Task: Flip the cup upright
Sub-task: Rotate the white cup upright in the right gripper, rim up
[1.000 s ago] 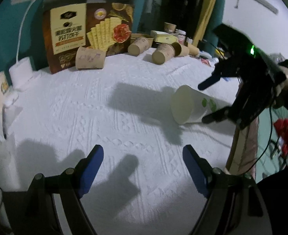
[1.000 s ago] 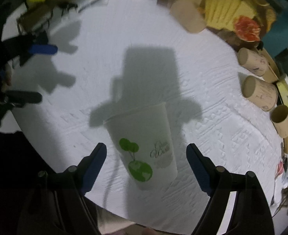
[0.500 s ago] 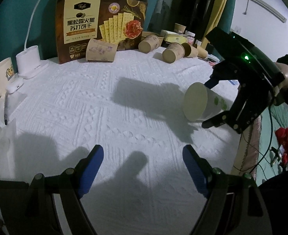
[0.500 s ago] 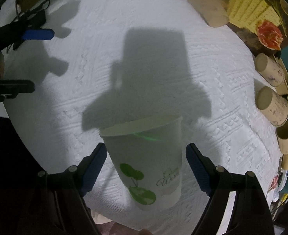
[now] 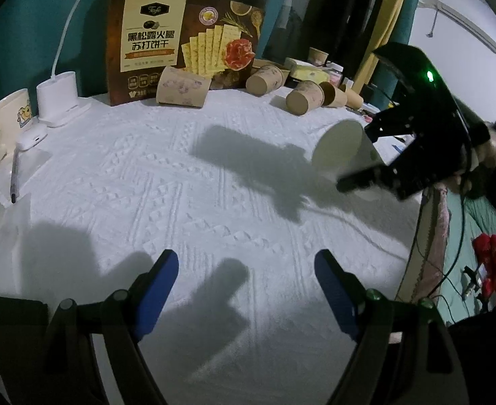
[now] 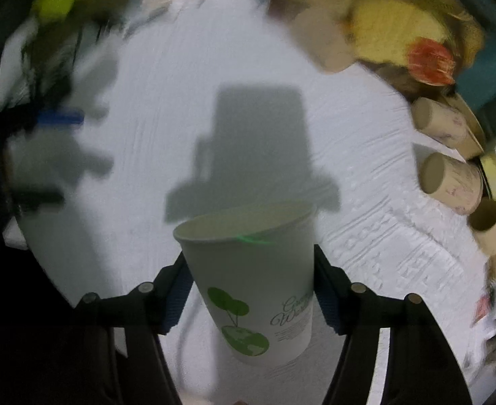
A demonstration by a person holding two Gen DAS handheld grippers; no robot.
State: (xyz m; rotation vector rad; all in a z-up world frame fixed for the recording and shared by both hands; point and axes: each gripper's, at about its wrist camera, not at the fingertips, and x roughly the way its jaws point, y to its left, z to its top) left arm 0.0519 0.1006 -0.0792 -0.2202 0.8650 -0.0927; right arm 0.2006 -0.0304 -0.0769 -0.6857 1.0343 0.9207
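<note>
White bedspread (image 5: 187,182); beyond, apparently toppled brown cups (image 5: 303,101).

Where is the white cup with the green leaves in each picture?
Left wrist view: the cup is at the right, tipped with its mouth towards the camera, in the right gripper.
Right wrist view: the cup is low in the middle, the jaws closed on its sides.
Shared landmark: the brown cups lying at the white cloth's far edge.
</note>
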